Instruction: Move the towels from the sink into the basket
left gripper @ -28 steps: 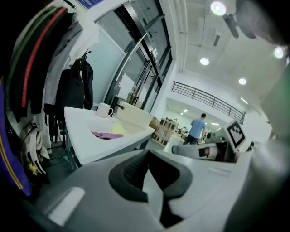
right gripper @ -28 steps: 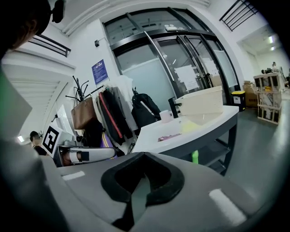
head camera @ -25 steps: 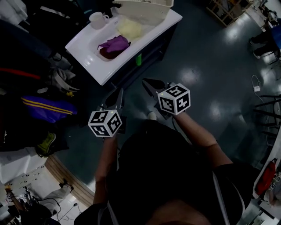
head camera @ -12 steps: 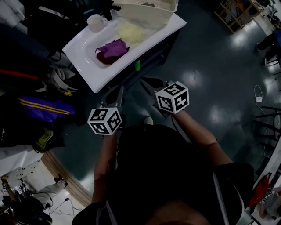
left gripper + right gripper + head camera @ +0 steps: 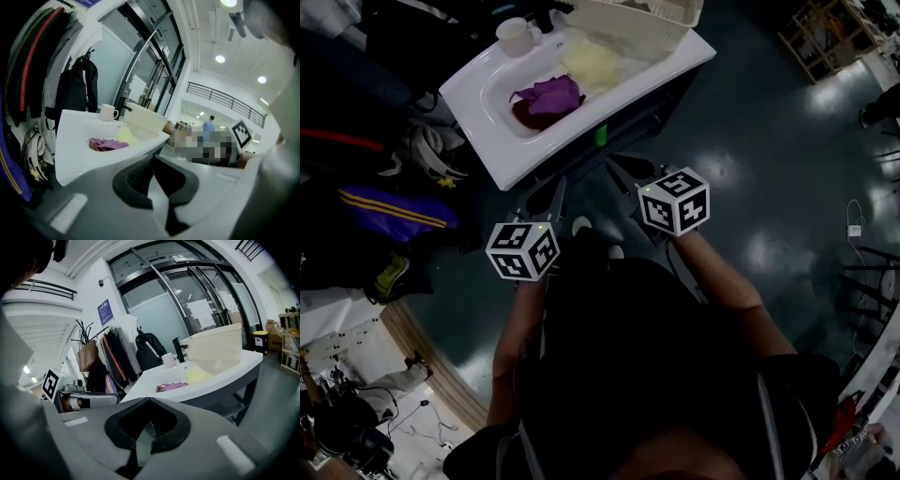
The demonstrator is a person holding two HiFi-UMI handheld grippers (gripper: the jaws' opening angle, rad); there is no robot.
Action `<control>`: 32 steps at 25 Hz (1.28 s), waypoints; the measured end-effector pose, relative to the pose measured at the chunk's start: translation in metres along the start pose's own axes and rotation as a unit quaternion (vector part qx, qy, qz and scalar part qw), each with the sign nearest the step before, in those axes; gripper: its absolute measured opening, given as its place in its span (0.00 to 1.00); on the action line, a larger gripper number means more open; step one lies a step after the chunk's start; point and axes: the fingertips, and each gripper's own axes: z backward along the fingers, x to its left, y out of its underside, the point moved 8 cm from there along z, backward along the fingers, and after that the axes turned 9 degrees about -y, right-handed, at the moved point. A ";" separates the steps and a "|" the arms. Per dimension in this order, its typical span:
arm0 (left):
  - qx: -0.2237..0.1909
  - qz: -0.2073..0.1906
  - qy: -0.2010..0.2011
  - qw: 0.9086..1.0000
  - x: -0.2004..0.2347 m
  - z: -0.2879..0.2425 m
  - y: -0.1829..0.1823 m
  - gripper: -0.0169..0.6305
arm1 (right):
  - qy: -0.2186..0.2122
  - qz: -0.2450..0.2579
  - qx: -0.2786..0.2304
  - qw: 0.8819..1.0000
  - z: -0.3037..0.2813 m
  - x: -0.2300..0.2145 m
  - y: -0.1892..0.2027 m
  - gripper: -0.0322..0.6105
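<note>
Off sink near edge, left gripper and right gripper, fingers clenched empty; purple towel, yellow towel in basin, basket at far corner; risk: unopened fingers merely shove towels

This looks like the big entrance hall of an office or lab building, not a home. Tall glass doors with metal frames fill one wall. A sheet of paper is stuck on the glass, and a blue sign hangs beside it. Higher up runs the railing of an upper floor, and round lights shine in the ceiling. The floor is dark, smooth and shiny. A white sink stands on legs out in the open room. Close by hang coats and bags. Off to one side stand wooden shelves, and a cable lies on the ground.
</note>
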 end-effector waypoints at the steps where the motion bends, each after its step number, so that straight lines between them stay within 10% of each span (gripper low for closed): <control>1: 0.002 0.000 -0.002 1.000 0.001 -0.002 0.000 0.03 | 0.000 0.000 0.000 1.000 -0.001 -0.001 0.000 0.05; 32: 0.020 0.028 -0.006 0.999 0.080 -0.079 -0.062 0.03 | -0.025 0.024 0.054 0.998 -0.102 -0.068 -0.068 0.05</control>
